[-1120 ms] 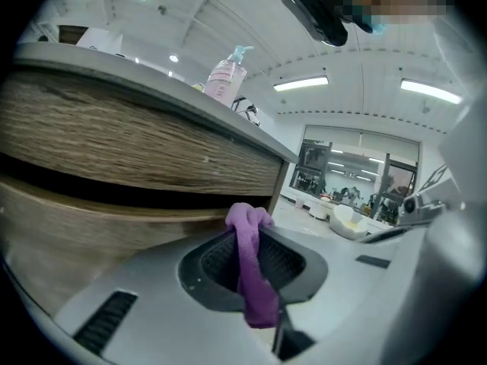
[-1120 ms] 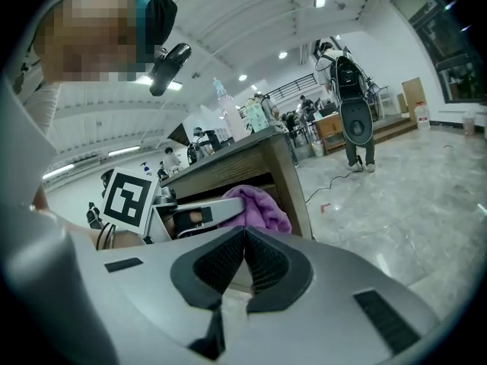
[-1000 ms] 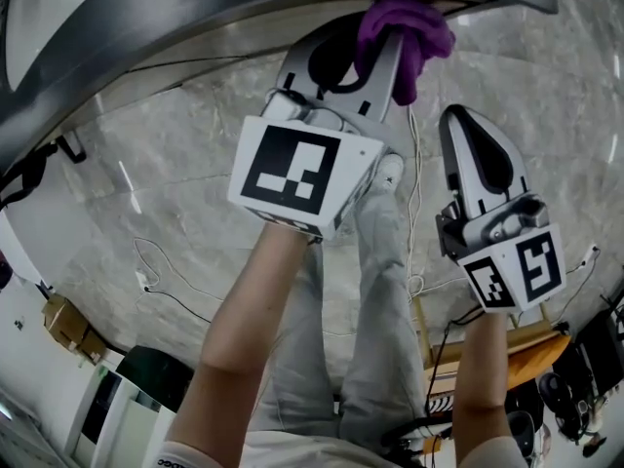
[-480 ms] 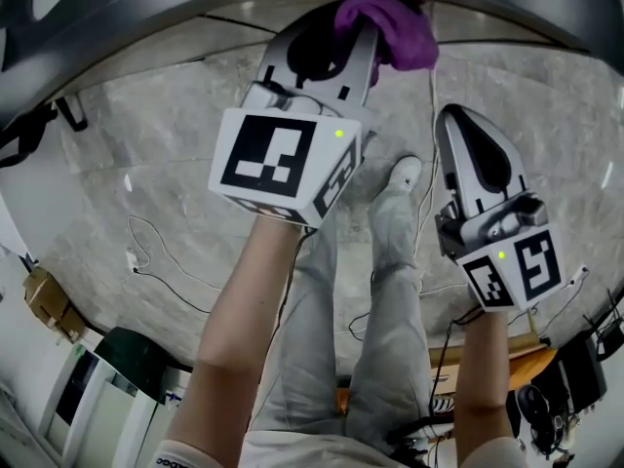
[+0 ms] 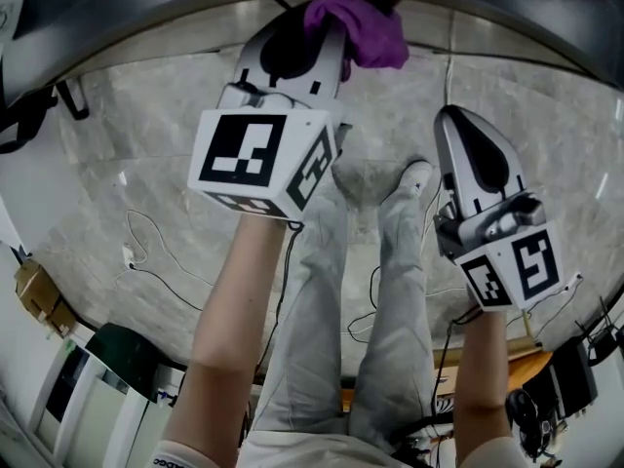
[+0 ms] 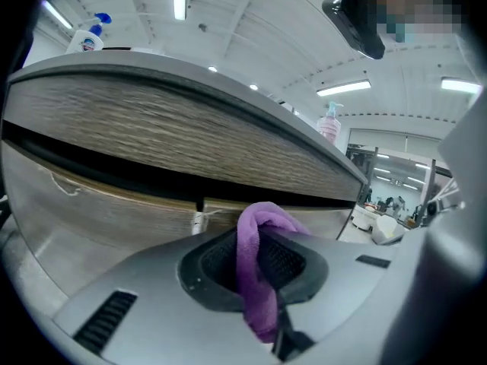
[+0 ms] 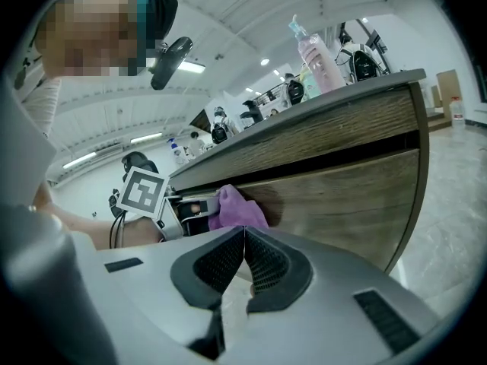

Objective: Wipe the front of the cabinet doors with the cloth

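1. No brand or word can be read. The spray bottle (image 6: 89, 36) and the pink pump bottle (image 7: 315, 49) on the countertop (image 7: 304, 105) carry labels, but the print is too small to make out.
2. The only bold markings are the black-and-white square patterns on the left marker cube (image 5: 258, 159) and the right marker cube (image 5: 514, 267). These are codes, not letters.
3. The left gripper (image 6: 256, 258) has its jaws clamped on the purple cloth (image 6: 257, 276).
4. The cloth is folded into a narrow strip. Its long axis runs along the jaws, from their base out past the tips towards the cabinet.
5. Beyond the tips the cloth bunches into a rounded wad (image 7: 237, 209). The wad lies against the wood-grain cabinet door (image 7: 342, 196), just under the dark gap below the upper panel (image 6: 175, 139).
6. In the head view the cloth (image 5: 363, 29) sits at the top of the frame, ahead of the left gripper (image 5: 322, 39).
7. The right gripper (image 7: 243, 242) has its jaws pressed together with nothing between them. It is held to the right of the cloth, apart from it (image 5: 464, 125).
8. Below are the person's grey-trousered legs (image 5: 390, 291) and a marbled floor (image 5: 146, 164) with cables (image 5: 156, 261).
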Tool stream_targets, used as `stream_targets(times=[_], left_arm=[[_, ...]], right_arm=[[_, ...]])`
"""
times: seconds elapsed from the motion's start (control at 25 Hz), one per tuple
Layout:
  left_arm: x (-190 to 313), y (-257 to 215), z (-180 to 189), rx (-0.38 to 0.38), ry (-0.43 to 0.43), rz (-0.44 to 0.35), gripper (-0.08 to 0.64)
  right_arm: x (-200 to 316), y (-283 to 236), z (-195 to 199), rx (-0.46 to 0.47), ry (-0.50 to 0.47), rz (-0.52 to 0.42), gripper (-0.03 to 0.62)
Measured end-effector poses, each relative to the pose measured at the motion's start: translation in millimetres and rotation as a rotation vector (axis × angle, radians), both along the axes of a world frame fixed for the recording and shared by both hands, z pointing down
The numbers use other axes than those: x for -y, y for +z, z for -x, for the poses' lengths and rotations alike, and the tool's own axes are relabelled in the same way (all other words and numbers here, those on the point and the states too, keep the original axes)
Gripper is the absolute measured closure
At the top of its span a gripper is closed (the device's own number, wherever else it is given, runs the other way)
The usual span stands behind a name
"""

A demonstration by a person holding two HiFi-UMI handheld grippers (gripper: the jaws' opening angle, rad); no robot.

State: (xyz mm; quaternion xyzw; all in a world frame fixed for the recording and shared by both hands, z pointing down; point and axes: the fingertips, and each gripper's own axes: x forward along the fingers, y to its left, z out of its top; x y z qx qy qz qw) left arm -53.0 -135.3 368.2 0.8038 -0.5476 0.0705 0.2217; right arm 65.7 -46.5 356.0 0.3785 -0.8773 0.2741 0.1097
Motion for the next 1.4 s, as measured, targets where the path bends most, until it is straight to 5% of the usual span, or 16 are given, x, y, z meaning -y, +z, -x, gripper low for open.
stream_targets(times=[0.36, 0.56, 0.84, 1.4], left_arm=[[-9, 5, 56, 0.036, -0.132, 0.015, 0.512], [-26, 2, 49, 0.056, -0.176, 0.0, 0.512], [-57, 16, -26, 0.114, -0.058, 0.009, 0.512], [-48, 42, -250, 0.077, 0.22, 0.041, 0.512]], right_arm=[[-4, -2, 30, 0.023, -0.056, -0.001, 0.563], [-9, -3, 11, 0.028, -0.072, -0.005, 0.564], [-16, -1, -39, 0.022, -0.07, 0.002, 0.564], [-28, 14, -181, 0.034, 0.04, 0.03, 0.563]])
